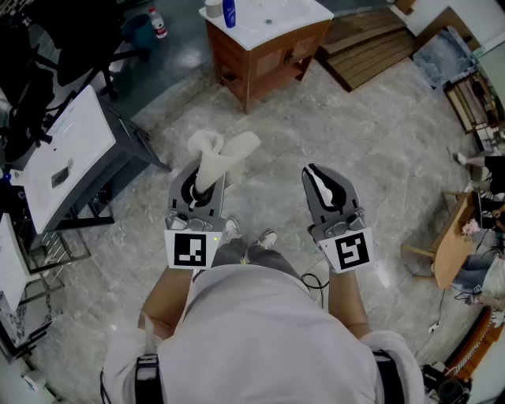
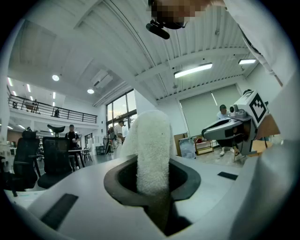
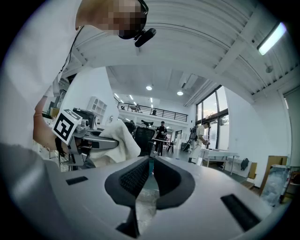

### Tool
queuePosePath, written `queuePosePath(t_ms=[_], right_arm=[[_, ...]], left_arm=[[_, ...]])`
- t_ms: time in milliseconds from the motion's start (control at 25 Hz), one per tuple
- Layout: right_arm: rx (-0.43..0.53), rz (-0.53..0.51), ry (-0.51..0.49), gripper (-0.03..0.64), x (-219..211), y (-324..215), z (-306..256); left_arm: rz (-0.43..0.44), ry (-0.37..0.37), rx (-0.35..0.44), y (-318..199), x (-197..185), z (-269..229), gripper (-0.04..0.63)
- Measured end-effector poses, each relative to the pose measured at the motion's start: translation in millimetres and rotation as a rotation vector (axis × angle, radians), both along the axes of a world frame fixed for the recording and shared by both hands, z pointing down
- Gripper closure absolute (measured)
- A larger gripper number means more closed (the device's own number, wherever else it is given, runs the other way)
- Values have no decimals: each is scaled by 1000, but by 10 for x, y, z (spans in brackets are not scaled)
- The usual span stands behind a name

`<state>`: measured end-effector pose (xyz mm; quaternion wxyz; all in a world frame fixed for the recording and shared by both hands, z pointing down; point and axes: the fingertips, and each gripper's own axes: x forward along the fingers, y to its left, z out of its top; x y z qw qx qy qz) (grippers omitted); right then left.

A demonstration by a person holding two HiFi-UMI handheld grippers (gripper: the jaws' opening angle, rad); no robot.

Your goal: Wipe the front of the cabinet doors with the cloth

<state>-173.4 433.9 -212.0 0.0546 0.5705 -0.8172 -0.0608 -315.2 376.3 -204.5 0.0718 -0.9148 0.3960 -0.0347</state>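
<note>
Far ahead in the head view stands the wooden cabinet (image 1: 264, 51) with a white top, its doors facing me across the tiled floor. A white cloth (image 1: 222, 153) sticks up out of my left gripper (image 1: 207, 175), which is shut on it. In the left gripper view the cloth (image 2: 152, 140) rises as a fluffy column between the jaws of that gripper (image 2: 152, 185). My right gripper (image 1: 314, 173) hangs beside it, shut with nothing between the jaws. The right gripper view shows its own tips (image 3: 151, 164) together, and the cloth (image 3: 119, 140) at the left.
A blue bottle (image 1: 229, 13) stands on the cabinet top. Wooden planks (image 1: 371, 43) lie to the cabinet's right. A white desk on a dark frame (image 1: 63, 158) is at my left, and a wooden chair (image 1: 450, 245) at my right. My feet (image 1: 248, 235) are on the floor below.
</note>
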Motion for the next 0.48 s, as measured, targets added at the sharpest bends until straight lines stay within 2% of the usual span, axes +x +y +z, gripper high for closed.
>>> queuePosePath(t_ms=[200, 480], right_arm=[[1, -16, 1, 559, 7, 96, -13], [-22, -28, -5, 558, 394, 369, 116]], left_arm=[[-13, 11, -1, 101, 21, -45, 503], [-37, -31, 38, 316, 233, -66, 503]])
